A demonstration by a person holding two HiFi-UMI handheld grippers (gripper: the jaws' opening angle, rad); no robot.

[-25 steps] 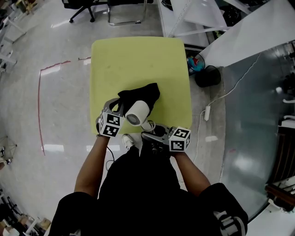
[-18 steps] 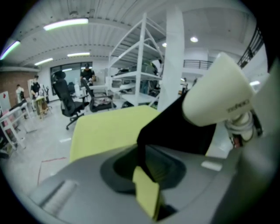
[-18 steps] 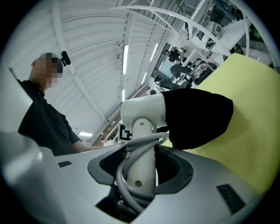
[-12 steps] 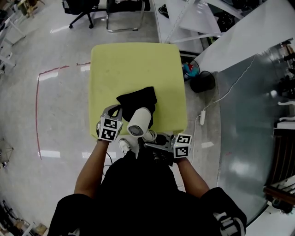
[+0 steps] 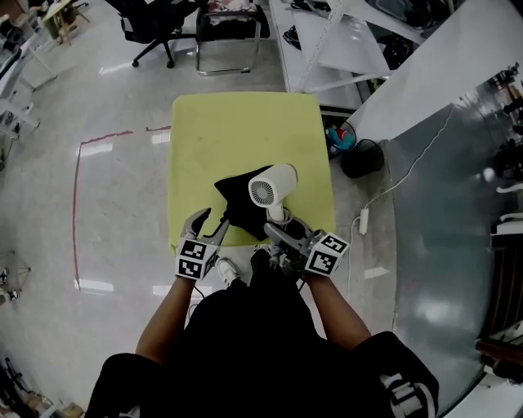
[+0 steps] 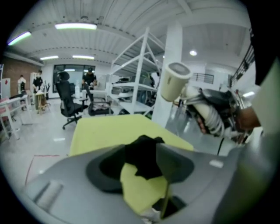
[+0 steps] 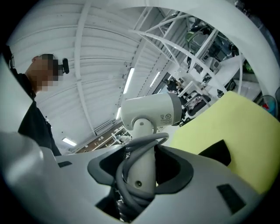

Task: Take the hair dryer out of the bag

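Observation:
The white hair dryer [image 5: 272, 184] is held up over the yellow table [image 5: 237, 122], clear of the black bag [image 5: 237, 201] that lies crumpled near the front edge. My right gripper [image 5: 282, 231] is shut on its handle [image 7: 142, 168], with the grey cord wound round it; the barrel [image 7: 151, 111] points sideways above the jaws. My left gripper [image 5: 209, 221] sits at the table's front left, its jaws opening with nothing gripped. In the left gripper view the bag [image 6: 144, 154] lies just beyond the jaws, and the dryer [image 6: 174, 82] shows at upper right.
Office chairs [image 5: 155, 24] stand on the floor beyond the table. White shelving [image 5: 343, 41] and a black bin [image 5: 366, 157] are at the right, with a white cable and power strip [image 5: 364, 219] on the floor. Red tape [image 5: 78, 204] marks the floor at left.
The right gripper lifted the dryer up and away from me, out of the bag. The left gripper let go of the bag, opened and drew back toward the front edge.

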